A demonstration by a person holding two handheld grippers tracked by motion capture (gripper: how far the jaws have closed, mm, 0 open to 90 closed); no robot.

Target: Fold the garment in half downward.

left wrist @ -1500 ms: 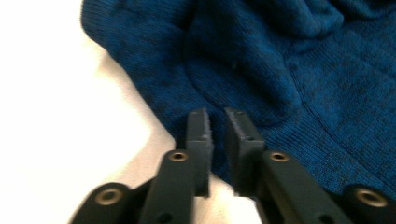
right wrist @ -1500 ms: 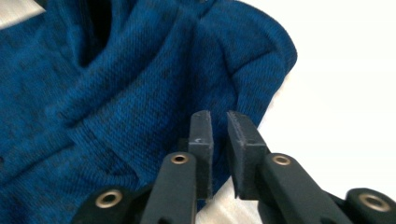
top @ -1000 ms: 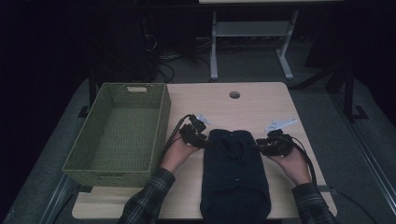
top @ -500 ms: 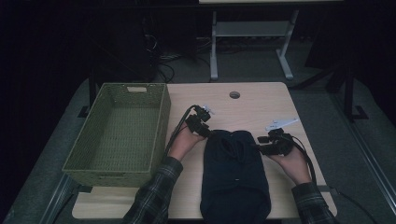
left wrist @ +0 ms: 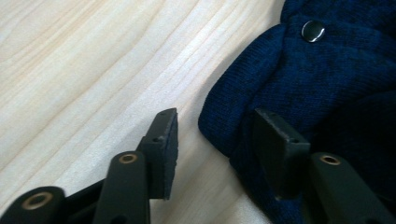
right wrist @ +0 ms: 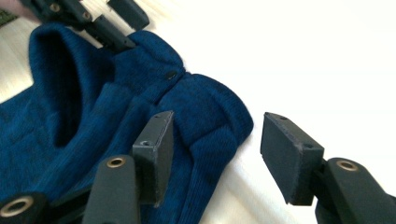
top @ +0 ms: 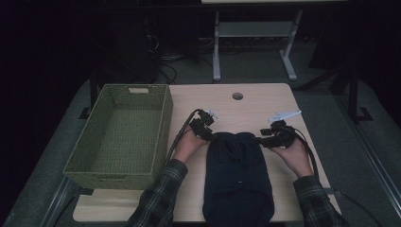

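A dark blue knit sweater (top: 239,179) lies folded on the light wooden counter (top: 265,101), reaching from its middle down to the near edge, between the person's two hands. From the high view it reads as one dark mass; the gripper views bring out the ribbed knit, a folded shoulder edge and a small metal snap button (left wrist: 313,30) near the collar. The left gripper (top: 204,126) sits at the sweater's upper left corner, the right gripper (top: 273,137) at its upper right corner. In the left gripper view the jaws stand partly apart, released: one over bare wood, the other against the knit edge, with the rounded fold of the sweater (left wrist: 299,84) in the gap but not pinched. In the right gripper view the jaws have just been opening; one rests against the folded shoulder of the sweater (right wrist: 140,107), the other stands clear over the counter, so the cloth is between them without being clamped. That view also catches the left gripper (right wrist: 93,18) at the far collar. The high view alone shows the green woven basket (top: 120,135) just beside the left hand (top: 189,146), plaid sleeves (top: 156,198), and a round hole (top: 237,96) in the counter beyond.
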